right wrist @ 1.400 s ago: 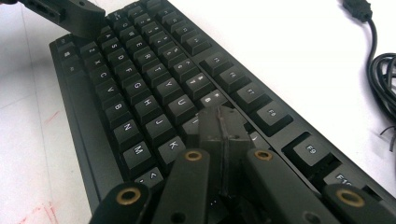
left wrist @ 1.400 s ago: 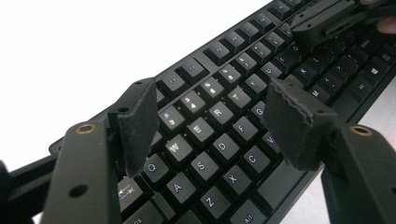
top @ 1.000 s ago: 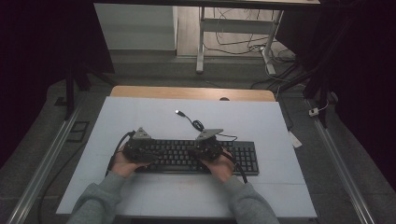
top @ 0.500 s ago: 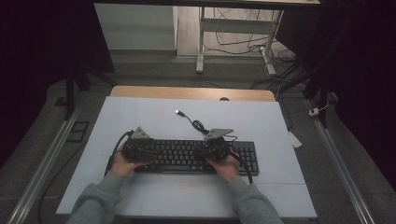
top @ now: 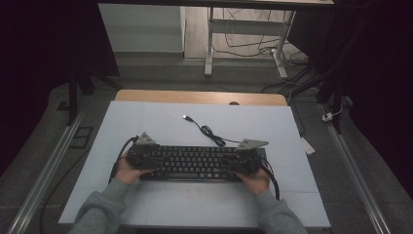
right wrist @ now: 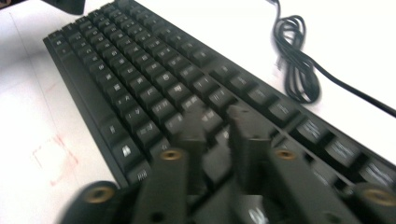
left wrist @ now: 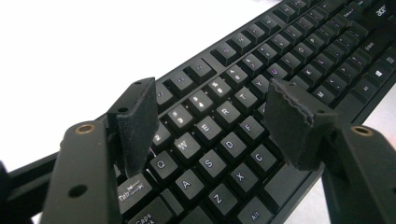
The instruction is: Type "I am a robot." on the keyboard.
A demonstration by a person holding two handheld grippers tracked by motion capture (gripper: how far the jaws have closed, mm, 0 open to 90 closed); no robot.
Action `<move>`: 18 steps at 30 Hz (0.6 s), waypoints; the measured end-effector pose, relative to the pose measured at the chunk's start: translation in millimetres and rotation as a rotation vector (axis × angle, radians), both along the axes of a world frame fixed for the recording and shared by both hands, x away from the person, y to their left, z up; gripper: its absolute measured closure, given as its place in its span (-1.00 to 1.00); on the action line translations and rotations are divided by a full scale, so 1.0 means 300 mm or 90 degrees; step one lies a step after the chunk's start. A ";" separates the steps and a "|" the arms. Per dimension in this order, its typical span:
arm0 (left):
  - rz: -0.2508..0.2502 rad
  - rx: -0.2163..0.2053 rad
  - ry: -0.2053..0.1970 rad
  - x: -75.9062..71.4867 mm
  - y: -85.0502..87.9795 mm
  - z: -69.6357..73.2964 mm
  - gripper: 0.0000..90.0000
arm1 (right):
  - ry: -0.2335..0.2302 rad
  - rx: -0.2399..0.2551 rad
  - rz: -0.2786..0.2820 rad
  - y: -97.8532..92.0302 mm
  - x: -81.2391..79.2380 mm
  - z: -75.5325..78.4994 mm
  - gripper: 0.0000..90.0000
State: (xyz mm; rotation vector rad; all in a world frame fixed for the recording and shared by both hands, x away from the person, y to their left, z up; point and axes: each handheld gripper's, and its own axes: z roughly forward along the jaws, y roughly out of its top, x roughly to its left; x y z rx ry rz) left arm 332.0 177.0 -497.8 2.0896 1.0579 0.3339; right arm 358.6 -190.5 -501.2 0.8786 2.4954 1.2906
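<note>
1. The black keyboard (top: 195,163) lies flat on the near part of the white table (top: 156,122).
2. The left gripper (left wrist: 210,121) hovers wide open over its left keys.
3. The right gripper (right wrist: 219,135) has just been opening a little above the right end, holding nothing.

Left hand-held gripper (left wrist: 210,121) jaws wide; right hand-held gripper (right wrist: 217,128) jaws just opening, narrow gap.

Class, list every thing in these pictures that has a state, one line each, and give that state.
keyboard: flat on the table, unheld
cable: partly coiled, its plug lying loose
left gripper: open above the keys, nothing between the jaws
right gripper: jaws just opening, narrow gap, nothing between them
</note>
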 end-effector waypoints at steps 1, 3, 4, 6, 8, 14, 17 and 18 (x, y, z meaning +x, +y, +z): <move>0.001 -0.001 -0.001 0.000 0.001 0.000 -0.22 | -0.003 -0.002 -0.004 -0.011 -0.007 0.000 0.49; 0.002 -0.002 -0.002 0.000 0.001 0.001 -0.22 | -0.002 -0.001 -0.005 -0.030 -0.019 -0.002 0.35; 0.002 -0.002 -0.002 0.000 0.002 0.001 -0.22 | -0.005 -0.006 -0.009 -0.037 -0.026 -0.002 0.29; 0.002 -0.001 -0.002 0.001 0.000 0.000 -0.22 | -0.012 -0.004 -0.012 -0.050 -0.039 -0.006 0.22; 0.001 0.001 -0.002 0.001 -0.003 0.000 -0.22 | -0.016 -0.010 -0.016 -0.062 -0.050 -0.005 0.18; -0.001 0.003 -0.001 0.002 -0.007 -0.002 -0.22 | -0.019 -0.007 -0.014 -0.077 -0.062 -0.003 0.13; 0.001 0.001 -0.002 0.002 -0.006 -0.001 -0.22 | -0.018 -0.006 -0.010 -0.075 -0.063 -0.006 0.13; 0.001 0.000 -0.002 0.002 -0.005 -0.001 -0.22 | -0.018 -0.008 -0.009 -0.075 -0.063 -0.007 0.12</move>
